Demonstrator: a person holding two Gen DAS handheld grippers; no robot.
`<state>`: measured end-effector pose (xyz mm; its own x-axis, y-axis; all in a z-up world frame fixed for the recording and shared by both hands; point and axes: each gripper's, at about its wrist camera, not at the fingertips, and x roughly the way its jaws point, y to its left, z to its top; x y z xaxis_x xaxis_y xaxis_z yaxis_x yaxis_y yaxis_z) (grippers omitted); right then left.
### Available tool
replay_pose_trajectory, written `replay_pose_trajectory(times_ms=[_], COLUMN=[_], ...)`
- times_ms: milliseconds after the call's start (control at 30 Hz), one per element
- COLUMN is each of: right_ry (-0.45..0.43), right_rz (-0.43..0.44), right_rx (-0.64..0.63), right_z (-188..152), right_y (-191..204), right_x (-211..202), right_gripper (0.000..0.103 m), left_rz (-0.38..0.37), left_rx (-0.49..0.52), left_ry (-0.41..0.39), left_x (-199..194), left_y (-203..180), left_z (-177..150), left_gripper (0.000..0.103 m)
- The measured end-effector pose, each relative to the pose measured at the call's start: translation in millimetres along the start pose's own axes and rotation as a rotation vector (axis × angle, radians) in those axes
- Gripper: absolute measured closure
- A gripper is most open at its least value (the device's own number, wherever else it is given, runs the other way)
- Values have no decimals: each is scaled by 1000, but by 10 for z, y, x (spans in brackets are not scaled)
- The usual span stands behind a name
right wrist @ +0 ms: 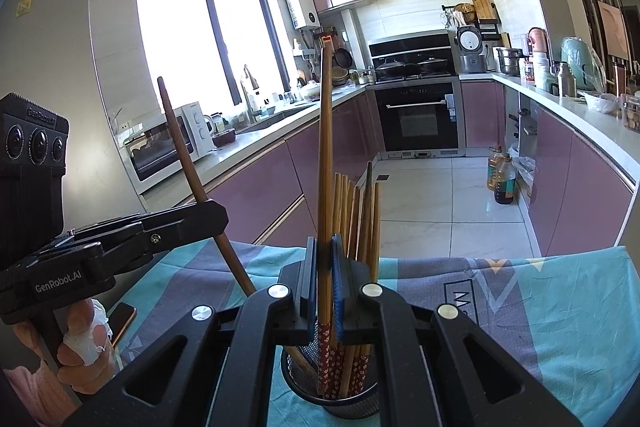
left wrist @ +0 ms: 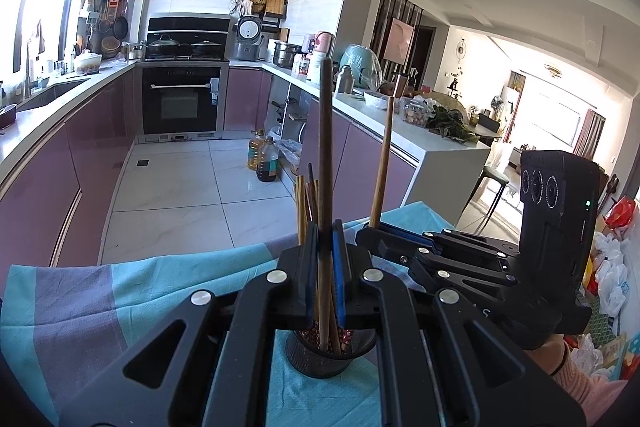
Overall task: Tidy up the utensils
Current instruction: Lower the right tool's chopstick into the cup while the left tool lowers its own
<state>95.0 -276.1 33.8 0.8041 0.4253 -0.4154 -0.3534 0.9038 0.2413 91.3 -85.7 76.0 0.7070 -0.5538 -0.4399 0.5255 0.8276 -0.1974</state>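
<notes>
Both grippers, left [left wrist: 325,267] and right [right wrist: 324,279], each pinched one chopstick [left wrist: 326,147] above the holder [right wrist: 348,393].

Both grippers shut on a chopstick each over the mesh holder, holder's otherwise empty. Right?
Not quite. The holder is not otherwise empty: the right wrist view shows a bunch of chopsticks already standing in it. The rest holds: the left gripper is shut on a dark chopstick, and the right gripper on a lighter chopstick, both above the holder.
</notes>
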Motion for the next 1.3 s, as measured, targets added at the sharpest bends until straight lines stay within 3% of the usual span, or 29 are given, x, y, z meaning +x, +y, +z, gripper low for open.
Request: replay_pose_trajectory(times_ms=[1300], right_ry=[81], right_rz=[-10], right_rx=[23], right_z=[-277], right_y=[-37], right_x=[180], right_gripper=[97], left_rz=[13], left_rx=[34], left_ry=[125], left_x=[280], left_y=[51], left_z=[-32], left_gripper=[95])
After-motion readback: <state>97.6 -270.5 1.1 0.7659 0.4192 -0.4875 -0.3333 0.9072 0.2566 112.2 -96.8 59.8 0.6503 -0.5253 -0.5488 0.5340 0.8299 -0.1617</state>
